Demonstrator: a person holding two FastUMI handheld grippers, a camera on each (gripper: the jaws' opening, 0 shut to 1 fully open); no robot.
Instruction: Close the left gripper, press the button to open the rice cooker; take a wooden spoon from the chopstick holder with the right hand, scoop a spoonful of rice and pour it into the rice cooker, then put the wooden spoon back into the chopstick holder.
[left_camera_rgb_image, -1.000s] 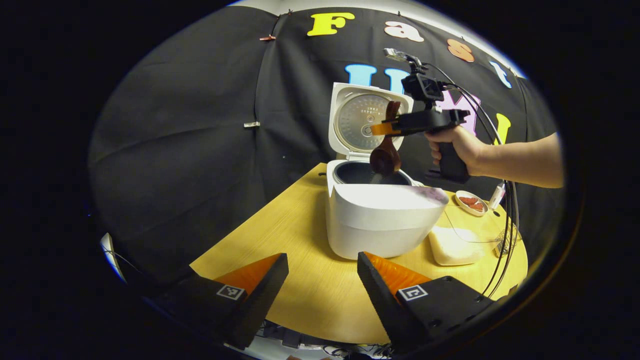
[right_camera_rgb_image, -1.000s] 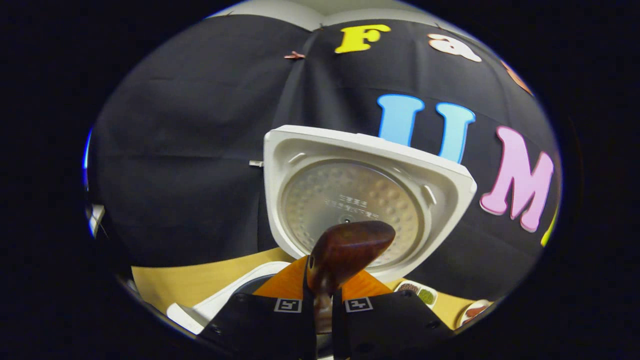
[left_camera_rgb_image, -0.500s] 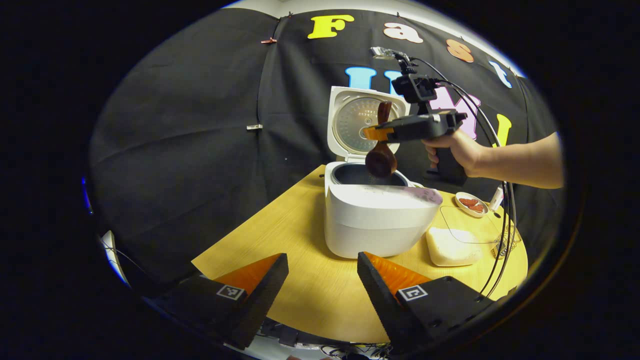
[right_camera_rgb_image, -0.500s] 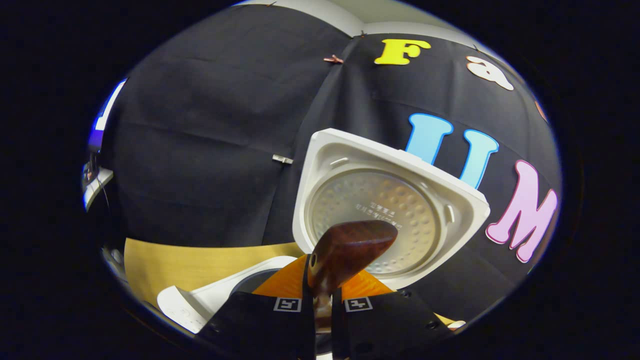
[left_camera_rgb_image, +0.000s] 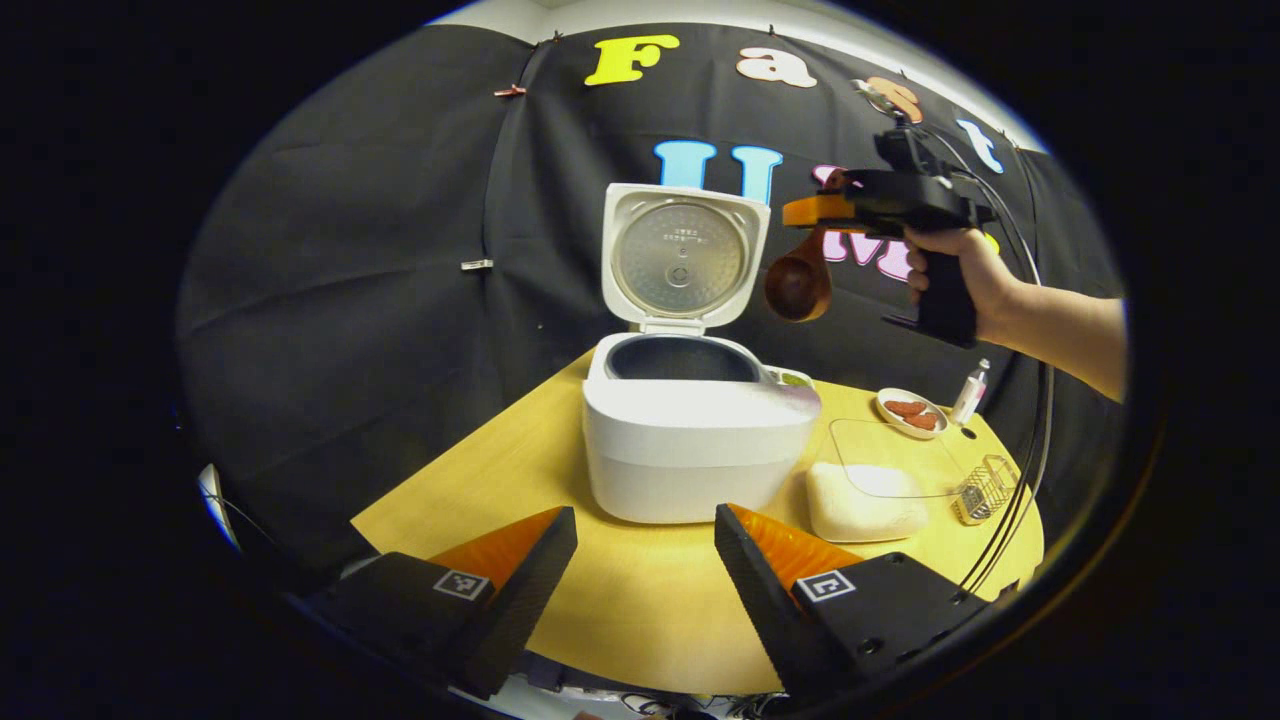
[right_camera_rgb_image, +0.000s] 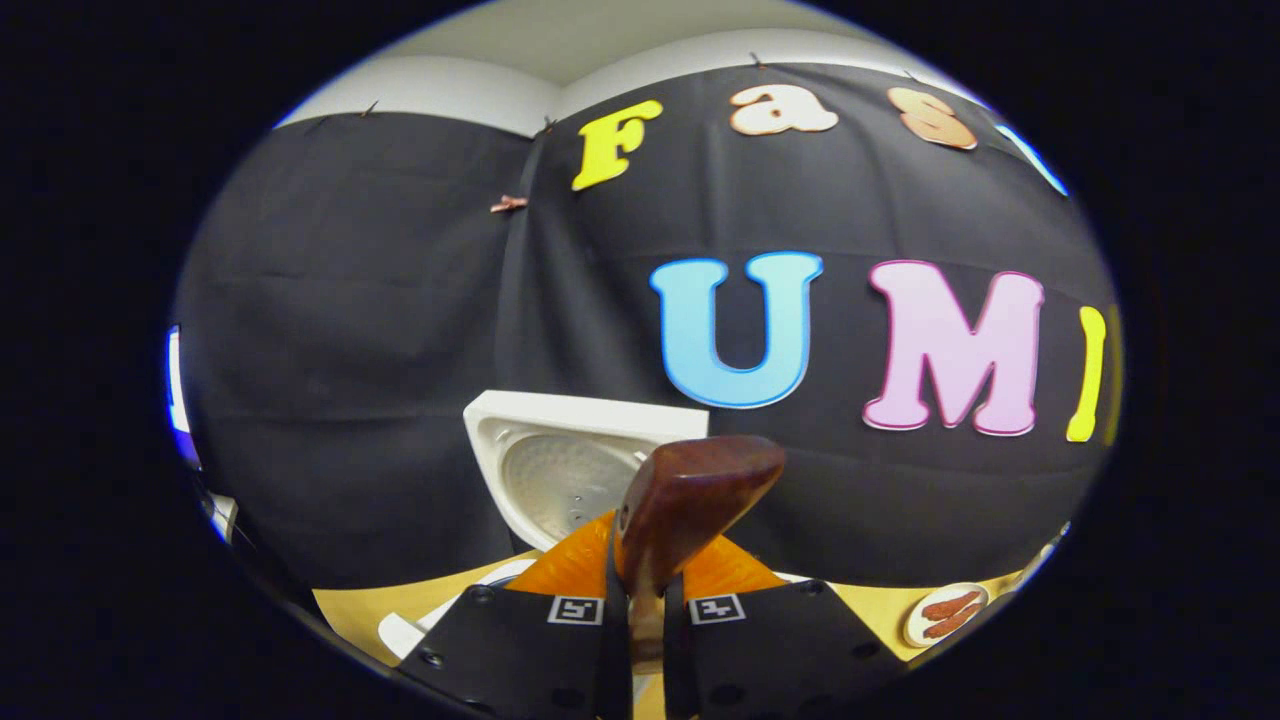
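The white rice cooker (left_camera_rgb_image: 690, 440) stands on the round wooden table (left_camera_rgb_image: 620, 600) with its lid (left_camera_rgb_image: 683, 258) swung up and the dark pot bare. In the left gripper view, my right gripper (left_camera_rgb_image: 815, 210), held by a hand, hangs high to the right of the lid, shut on the wooden spoon (left_camera_rgb_image: 798, 285), whose bowl hangs down. In the right gripper view the spoon handle (right_camera_rgb_image: 690, 500) sticks up between the shut fingers of my right gripper (right_camera_rgb_image: 640, 610), with the lid (right_camera_rgb_image: 560, 470) behind. My left gripper (left_camera_rgb_image: 645, 555) is open, low over the table's near edge. A wire chopstick holder (left_camera_rgb_image: 985, 488) sits far right.
A clear container of white rice (left_camera_rgb_image: 865, 495) lies right of the cooker. Behind it are a small dish with reddish pieces (left_camera_rgb_image: 908, 410) and a small bottle (left_camera_rgb_image: 968, 385). Cables (left_camera_rgb_image: 1020, 480) hang from the right gripper past the table's right edge. The same dish (right_camera_rgb_image: 945, 610) appears low right.
The right gripper has lifted the spoon away from over the pot, up and to the right of the lid. The left gripper stayed open and shifted its aim slightly.
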